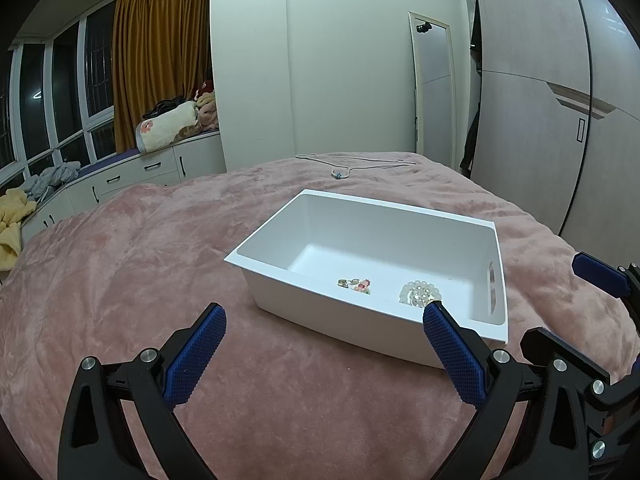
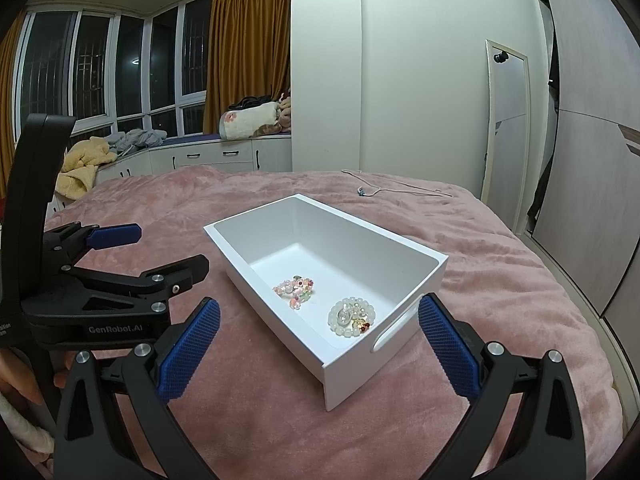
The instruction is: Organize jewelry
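A white plastic bin (image 1: 497, 280) (image 2: 436, 270) sits on the pink bedspread. Inside lie a pink and multicolour bead bracelet (image 2: 295, 288) (image 1: 356, 284) and a white bead bracelet (image 2: 352, 317) (image 1: 419, 292). A thin white necklace with a small blue pendant (image 1: 340, 174) (image 2: 362, 191) lies on the bed beyond the bin. My left gripper (image 1: 324, 320) is open and empty, just before the bin's near wall; it also shows in the right wrist view (image 2: 156, 248). My right gripper (image 2: 319, 312) is open and empty, over the bin's near end.
The pink bedspread (image 1: 140, 260) spreads widely to the left and in front. A mirror (image 1: 434, 92) leans on the wall behind. A wardrobe (image 1: 552, 112) stands at right. A window seat with cabinets and clothes (image 2: 192, 152) runs along the left.
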The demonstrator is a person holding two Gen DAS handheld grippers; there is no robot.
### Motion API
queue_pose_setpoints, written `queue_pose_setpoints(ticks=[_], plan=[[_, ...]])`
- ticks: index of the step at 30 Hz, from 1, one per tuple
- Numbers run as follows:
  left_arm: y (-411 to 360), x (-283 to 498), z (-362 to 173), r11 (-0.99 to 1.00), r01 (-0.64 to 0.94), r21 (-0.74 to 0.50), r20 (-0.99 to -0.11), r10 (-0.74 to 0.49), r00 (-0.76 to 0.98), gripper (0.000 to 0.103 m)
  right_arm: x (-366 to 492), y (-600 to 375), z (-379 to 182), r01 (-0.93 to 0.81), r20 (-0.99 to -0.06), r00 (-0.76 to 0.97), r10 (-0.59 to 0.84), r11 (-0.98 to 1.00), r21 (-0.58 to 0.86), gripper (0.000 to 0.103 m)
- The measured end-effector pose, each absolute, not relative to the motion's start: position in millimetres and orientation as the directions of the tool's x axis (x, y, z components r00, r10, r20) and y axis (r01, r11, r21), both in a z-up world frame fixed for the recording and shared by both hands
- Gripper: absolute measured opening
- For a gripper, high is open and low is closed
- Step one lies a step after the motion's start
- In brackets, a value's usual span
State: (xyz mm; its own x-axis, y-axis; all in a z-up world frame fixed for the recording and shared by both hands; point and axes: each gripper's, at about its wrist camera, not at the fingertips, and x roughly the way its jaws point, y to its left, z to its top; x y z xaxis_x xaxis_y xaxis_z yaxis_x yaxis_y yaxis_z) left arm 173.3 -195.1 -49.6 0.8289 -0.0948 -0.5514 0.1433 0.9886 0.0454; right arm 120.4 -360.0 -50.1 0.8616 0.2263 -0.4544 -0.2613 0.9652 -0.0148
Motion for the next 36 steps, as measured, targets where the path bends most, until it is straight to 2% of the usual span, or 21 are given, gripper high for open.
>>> queue_pose_setpoints(ticks=[36], plan=[[-195.2, 174.5, -49.1, 0.99, 0.138, 0.024, -0.55, -0.103, 0.829, 0.1, 126.4, -364.6, -52.4, -0.249, -0.468, 0.856, 0.217, 0.969, -0.005, 0.098]])
